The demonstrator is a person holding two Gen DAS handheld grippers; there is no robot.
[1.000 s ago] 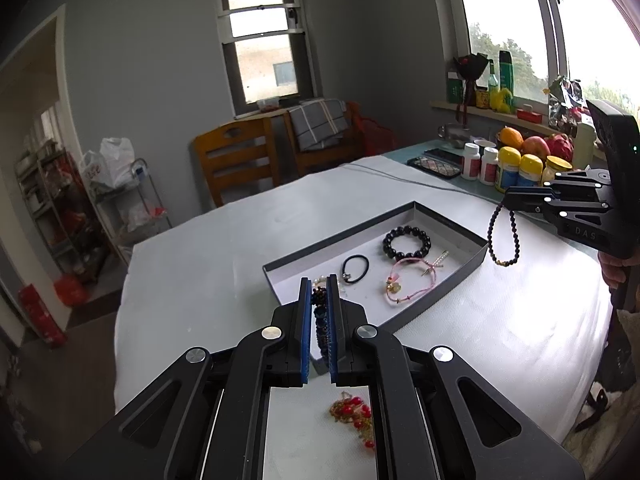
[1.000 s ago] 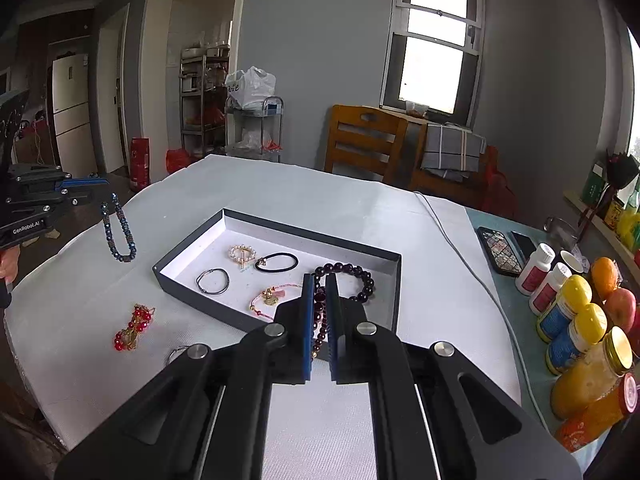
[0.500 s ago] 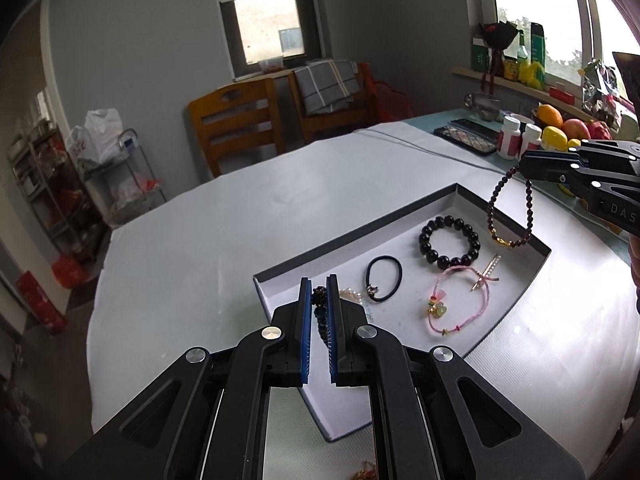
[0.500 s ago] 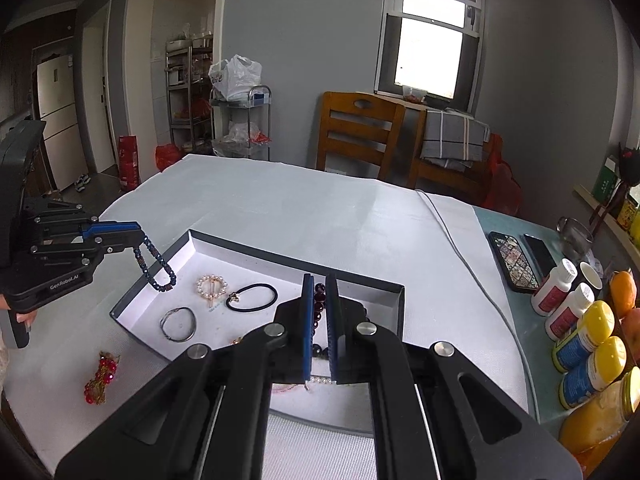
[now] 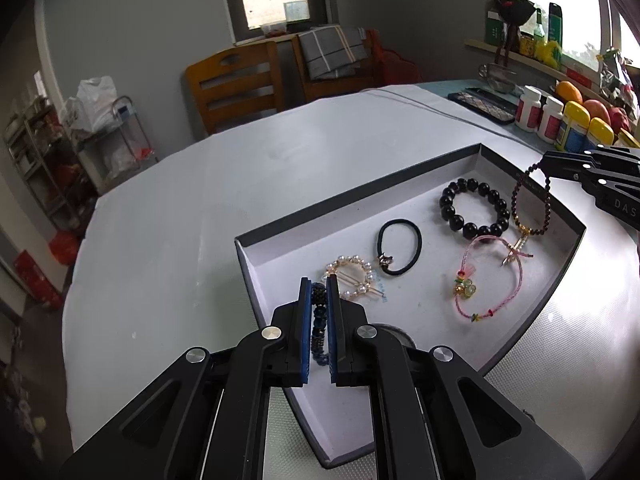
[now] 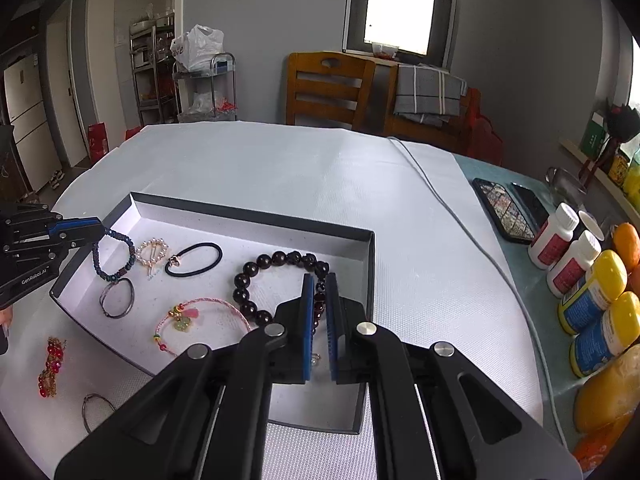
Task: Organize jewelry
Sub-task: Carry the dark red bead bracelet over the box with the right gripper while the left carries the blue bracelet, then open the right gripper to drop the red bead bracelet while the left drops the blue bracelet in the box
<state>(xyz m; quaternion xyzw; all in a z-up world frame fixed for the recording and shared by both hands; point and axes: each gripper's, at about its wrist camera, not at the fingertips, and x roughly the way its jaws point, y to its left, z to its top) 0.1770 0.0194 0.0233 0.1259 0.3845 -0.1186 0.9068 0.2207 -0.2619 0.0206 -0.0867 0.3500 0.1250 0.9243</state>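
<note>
Jewelry lies in a shallow dark-walled tray (image 6: pixel 256 216) with a white floor, on a white textured cloth (image 6: pixel 300 160) that covers a round table. The left gripper (image 5: pixel 319 292) has its jaws clamped on a blue beaded bracelet (image 6: pixel 114 258), which dangles over the tray's 9 o'clock end, its lowest beads near a thin metal bangle (image 6: pixel 117 298). The right gripper (image 6: pixel 319 290) is closed on a dark red beaded bracelet (image 5: pixel 532 204) hanging over the opposite end of the tray. On the tray floor are a large black bead bracelet (image 6: pixel 276 284), a black hair tie (image 6: pixel 194 260), a pearl ring clip (image 6: pixel 153 252) and a pink cord bracelet (image 6: pixel 200 320) with charms. Only the right wrist view shows what sits on the cloth outside the tray at 8 o'clock: a red bead ornament (image 6: pixel 50 368) and a metal ring (image 6: pixel 94 410); it also shows a refrigerator (image 6: pixel 24 120) by a doorway. The left wrist view alone shows a gold cross-shaped pin (image 5: pixel 516 250) touching the pink cord. Beyond the table stand a wooden chair (image 6: pixel 328 88), a folded grey plaid cloth (image 6: pixel 428 92), a wire rack with a white bag (image 6: pixel 196 48), grey walls and a window (image 6: pixel 400 12). At 3 o'clock are white and yellow-capped bottles (image 6: pixel 592 280), fruit and two phones (image 6: pixel 508 208). Writing on the left gripper body reads "GenRobot.AI" (image 6: pixel 34 278); the right one shows "DAS" (image 5: pixel 624 206) at the frame edge.
</note>
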